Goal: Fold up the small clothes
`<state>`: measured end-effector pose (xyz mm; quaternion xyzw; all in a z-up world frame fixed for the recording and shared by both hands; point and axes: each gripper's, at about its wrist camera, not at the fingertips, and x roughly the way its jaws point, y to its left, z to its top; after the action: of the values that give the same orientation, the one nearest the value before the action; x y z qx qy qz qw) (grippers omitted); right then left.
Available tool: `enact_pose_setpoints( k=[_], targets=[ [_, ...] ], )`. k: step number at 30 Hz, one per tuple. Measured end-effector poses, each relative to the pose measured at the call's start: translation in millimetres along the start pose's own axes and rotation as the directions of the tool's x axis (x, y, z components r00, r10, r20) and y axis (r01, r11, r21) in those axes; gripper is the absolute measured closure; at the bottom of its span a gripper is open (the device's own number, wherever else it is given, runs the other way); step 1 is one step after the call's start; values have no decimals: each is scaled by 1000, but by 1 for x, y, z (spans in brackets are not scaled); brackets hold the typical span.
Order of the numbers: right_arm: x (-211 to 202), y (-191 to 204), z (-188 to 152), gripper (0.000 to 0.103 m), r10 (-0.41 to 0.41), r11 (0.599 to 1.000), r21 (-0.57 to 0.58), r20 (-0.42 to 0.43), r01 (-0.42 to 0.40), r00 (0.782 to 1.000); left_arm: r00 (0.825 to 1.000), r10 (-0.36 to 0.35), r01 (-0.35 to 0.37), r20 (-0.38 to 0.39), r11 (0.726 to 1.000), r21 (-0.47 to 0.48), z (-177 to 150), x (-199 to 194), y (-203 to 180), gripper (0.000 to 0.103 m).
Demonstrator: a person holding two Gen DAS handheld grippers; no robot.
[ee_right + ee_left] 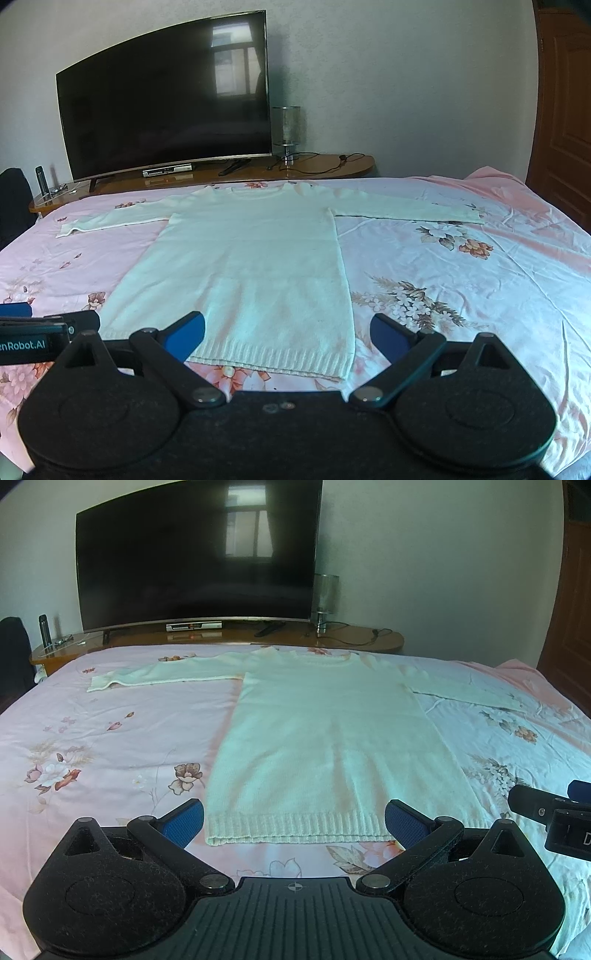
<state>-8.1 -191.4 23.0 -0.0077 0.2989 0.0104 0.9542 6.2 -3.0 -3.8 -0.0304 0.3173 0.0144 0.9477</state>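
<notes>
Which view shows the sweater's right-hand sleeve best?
The right wrist view: the white knitted long-sleeved sweater lies flat on the bed and that sleeve runs clearly out to its cuff. In the left wrist view the same sleeve is washed out, blending into the sheet.

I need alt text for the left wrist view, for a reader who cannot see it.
A white knitted sweater lies flat on a pink floral bedsheet, both sleeves spread out, ribbed hem nearest the camera. The open left tongs hover at the hem, holding nothing; the right tongs show at the right edge. Behind stands a dark television.
</notes>
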Motion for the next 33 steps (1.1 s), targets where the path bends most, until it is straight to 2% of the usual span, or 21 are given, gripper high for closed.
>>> enact_pose_setpoints(
  k=[33],
  targets=[
    [-1,3,-1,7,4,1000,-1,-3,-4,1000,1000,-4,4,-2,1000,2,0,-1,4,0]
  ],
)
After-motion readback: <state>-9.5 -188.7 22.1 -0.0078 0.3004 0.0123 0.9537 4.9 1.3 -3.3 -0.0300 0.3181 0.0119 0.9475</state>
